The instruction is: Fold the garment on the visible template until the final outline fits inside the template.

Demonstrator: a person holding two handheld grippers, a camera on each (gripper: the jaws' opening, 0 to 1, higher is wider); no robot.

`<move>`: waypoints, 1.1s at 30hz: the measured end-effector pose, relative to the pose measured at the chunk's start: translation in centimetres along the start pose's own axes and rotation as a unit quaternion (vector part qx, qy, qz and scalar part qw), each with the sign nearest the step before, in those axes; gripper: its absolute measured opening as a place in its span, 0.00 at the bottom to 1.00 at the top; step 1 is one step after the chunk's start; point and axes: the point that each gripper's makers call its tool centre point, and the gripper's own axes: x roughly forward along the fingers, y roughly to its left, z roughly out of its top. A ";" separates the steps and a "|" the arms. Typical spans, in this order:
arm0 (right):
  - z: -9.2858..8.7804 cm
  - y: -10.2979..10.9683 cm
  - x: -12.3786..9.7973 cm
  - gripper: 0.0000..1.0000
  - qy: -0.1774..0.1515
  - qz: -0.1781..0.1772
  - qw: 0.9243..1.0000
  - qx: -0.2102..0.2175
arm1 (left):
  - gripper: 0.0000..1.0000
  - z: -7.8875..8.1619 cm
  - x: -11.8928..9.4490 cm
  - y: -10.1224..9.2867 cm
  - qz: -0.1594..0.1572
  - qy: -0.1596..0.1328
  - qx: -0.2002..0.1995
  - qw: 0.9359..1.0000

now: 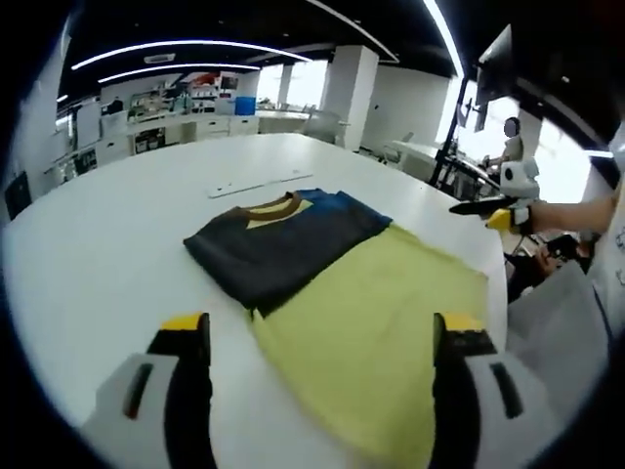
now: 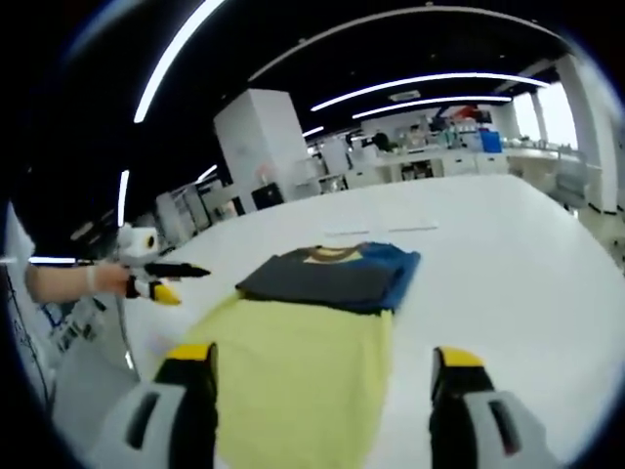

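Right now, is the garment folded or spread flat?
Folded: the dark garment is a compact layered block on the yellow template, its collar showing.

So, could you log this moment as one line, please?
garment: folded, on yellow template | left gripper: open | right gripper: open

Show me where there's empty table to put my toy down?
Plenty of bare white table lies beside the folded dark garment, and more stretches beyond its collar toward the thin strips. In the right gripper view, the table beside the garment's blue edge is bare too. It's crowded where the garment overlaps the yellow template.
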 end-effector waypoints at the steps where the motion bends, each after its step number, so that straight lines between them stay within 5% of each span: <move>1: -0.1 -0.1 -0.1 0.91 0.002 0.001 1.000 -0.003 | 0.91 -0.4 -0.3 -0.1 -0.001 0.007 0.005 1.000; 16: -1.8 -0.9 -2.3 0.91 0.022 -0.009 1.000 -0.003 | 0.88 -4.7 -4.1 -1.3 0.008 0.043 -0.010 0.999; 26: -3.3 -1.0 -3.3 0.89 0.041 -0.008 0.999 -0.005 | 0.84 -5.8 -5.1 -1.7 0.017 0.050 -0.016 0.998; 33: -5.2 -1.1 -4.0 0.81 0.073 -0.005 0.997 -0.019 | 0.70 -7.3 -5.4 -3.1 -0.003 0.061 -0.031 0.998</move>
